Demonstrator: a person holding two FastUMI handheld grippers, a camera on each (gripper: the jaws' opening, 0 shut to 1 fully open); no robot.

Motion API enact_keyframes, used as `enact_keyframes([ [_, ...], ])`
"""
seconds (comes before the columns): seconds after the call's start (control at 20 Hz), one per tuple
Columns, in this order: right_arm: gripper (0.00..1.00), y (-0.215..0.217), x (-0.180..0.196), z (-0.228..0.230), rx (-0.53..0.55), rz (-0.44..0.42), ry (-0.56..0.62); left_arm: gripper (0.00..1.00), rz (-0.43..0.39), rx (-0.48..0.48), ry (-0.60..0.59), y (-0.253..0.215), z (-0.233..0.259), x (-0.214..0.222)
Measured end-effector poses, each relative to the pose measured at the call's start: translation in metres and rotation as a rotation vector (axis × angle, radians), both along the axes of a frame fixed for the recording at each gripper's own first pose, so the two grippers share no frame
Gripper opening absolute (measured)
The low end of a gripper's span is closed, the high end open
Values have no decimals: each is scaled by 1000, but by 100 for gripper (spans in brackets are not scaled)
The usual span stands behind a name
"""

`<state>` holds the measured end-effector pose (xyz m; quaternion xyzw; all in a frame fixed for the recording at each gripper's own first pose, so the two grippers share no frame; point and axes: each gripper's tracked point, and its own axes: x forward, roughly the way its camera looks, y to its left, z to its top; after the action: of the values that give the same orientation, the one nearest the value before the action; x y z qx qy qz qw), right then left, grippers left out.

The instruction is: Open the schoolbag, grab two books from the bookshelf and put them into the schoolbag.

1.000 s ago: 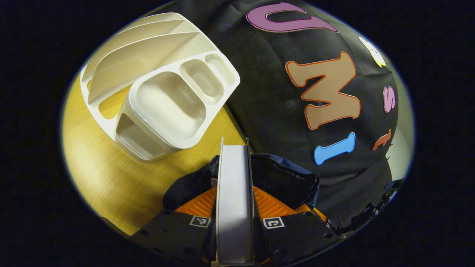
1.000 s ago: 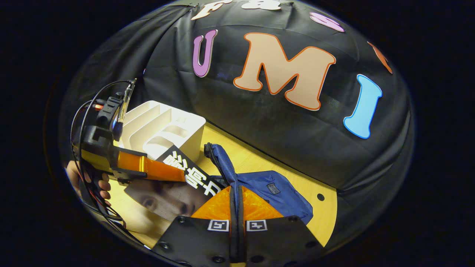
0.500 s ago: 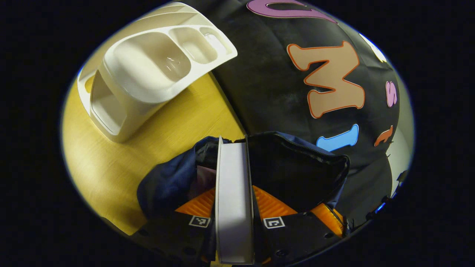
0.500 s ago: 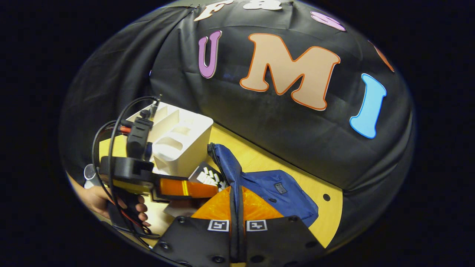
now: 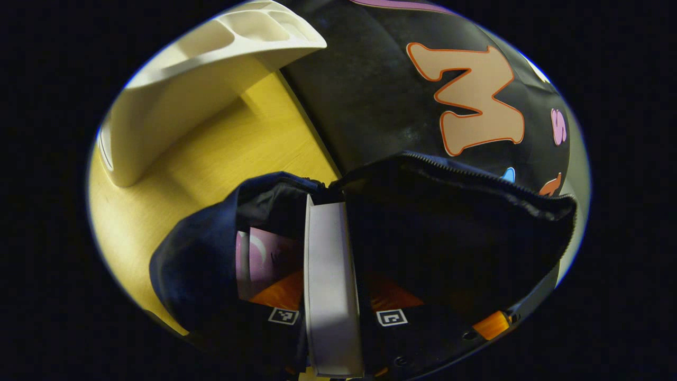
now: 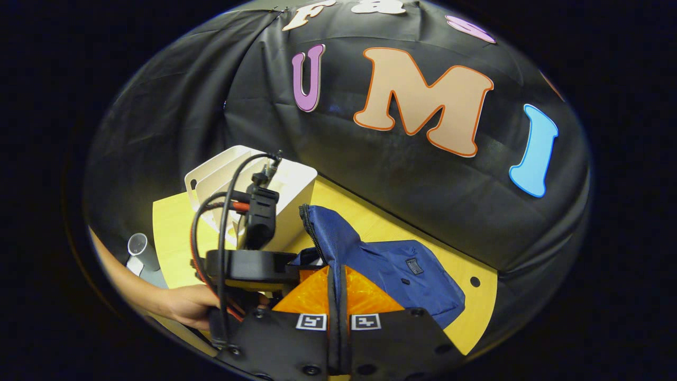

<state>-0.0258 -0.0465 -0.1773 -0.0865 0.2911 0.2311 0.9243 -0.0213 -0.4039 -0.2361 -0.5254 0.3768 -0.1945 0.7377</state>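
Observation:
In the left gripper view my left gripper is shut on a book seen edge-on, its white pages facing me. The book's front end sits inside the open mouth of the dark blue schoolbag, beside a pink-covered book lying in the bag. In the right gripper view my right gripper is shut on the schoolbag's zipper edge and holds it up. The schoolbag lies on the table, and the left gripper's body reaches into it from the left, held by a hand.
The white bookshelf stands on the wooden table left of the bag, seen too in the right gripper view. A small grey tube stands at the table's left edge. The black cloth wall runs close behind the bag.
My left gripper has carried the book forward and down from above the table into the bag's mouth; the bookshelf slid away to the upper left. The right gripper kept its hold on the zipper edge.

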Motion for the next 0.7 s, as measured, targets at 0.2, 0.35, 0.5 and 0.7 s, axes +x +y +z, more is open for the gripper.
enact_keyframes([
  [0.2,3,-9,3,-4,10,-15,14,44,-32,47,18,2,-15,-1],
  [0.35,3,-14,9,-6,36,-43,17,58,-101,153,8,10,-19,-11],
  [0.5,7,-13,11,-9,62,-59,29,73,-181,286,-66,32,-5,-30],
  [0.7,7,-10,6,-10,103,-51,48,74,-192,384,-144,67,23,-48],
])
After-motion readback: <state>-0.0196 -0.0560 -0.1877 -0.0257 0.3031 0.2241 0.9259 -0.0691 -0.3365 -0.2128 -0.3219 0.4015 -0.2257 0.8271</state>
